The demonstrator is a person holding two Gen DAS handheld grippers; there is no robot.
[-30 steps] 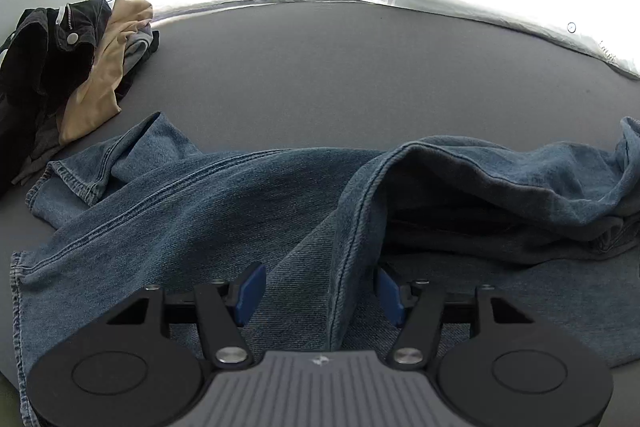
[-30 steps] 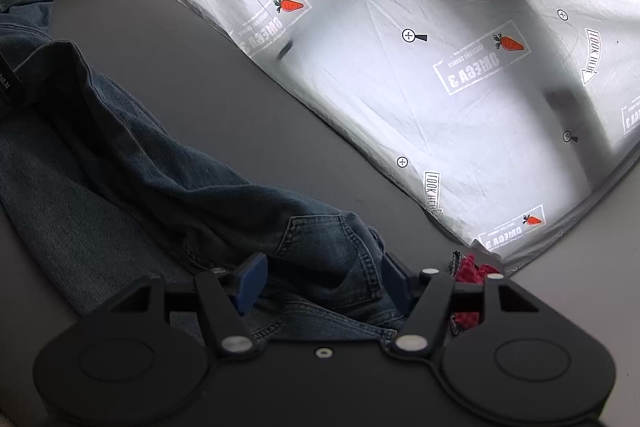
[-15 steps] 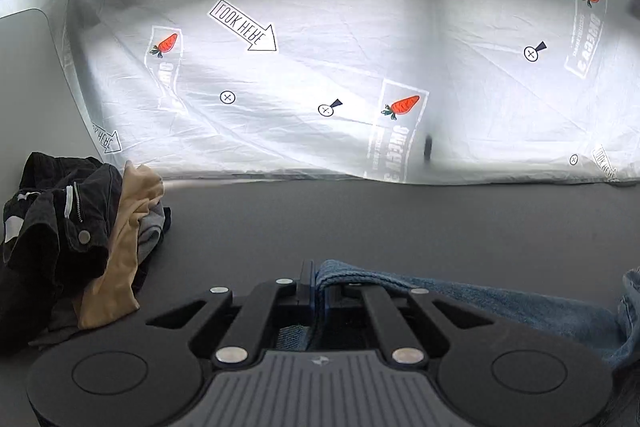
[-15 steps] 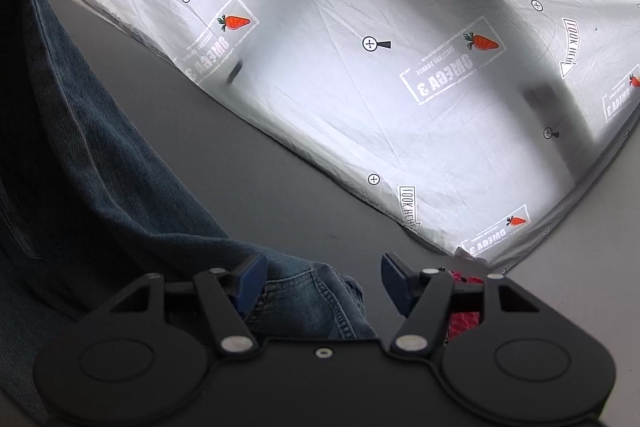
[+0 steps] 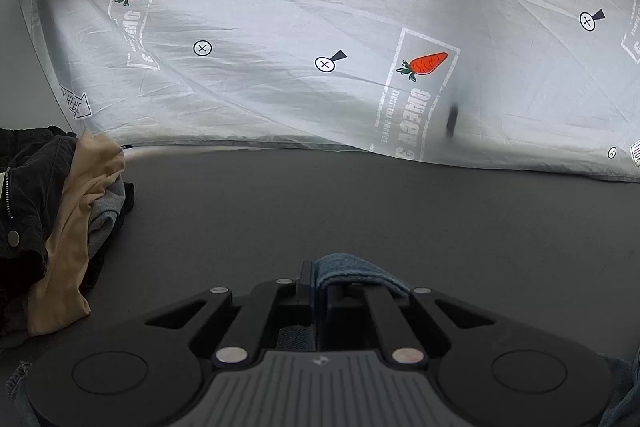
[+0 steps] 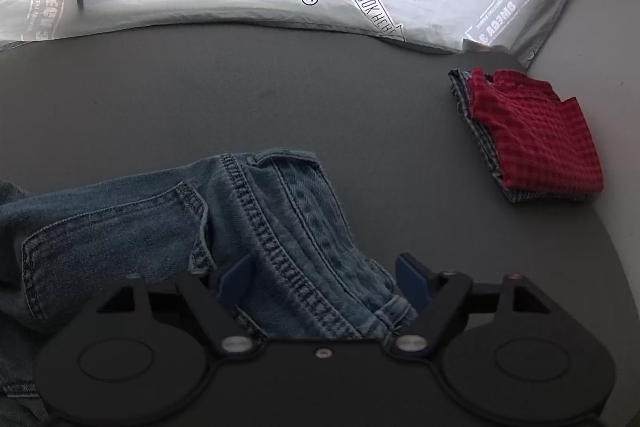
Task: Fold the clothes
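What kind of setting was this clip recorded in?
Probably a staged recording booth, not a lived-in room: a dark grey table backed by a white printed sheet with carrot logos and arrow marks, with jeans and other clothes laid out.

Soft, even daylight glows through the white backdrop (image 5: 360, 27) at the far side; mild glare up top in the right wrist view. Table (image 6: 280, 87) dim, shadows faint. Strong fisheye bending, dark vignette corners. Focus sharp.
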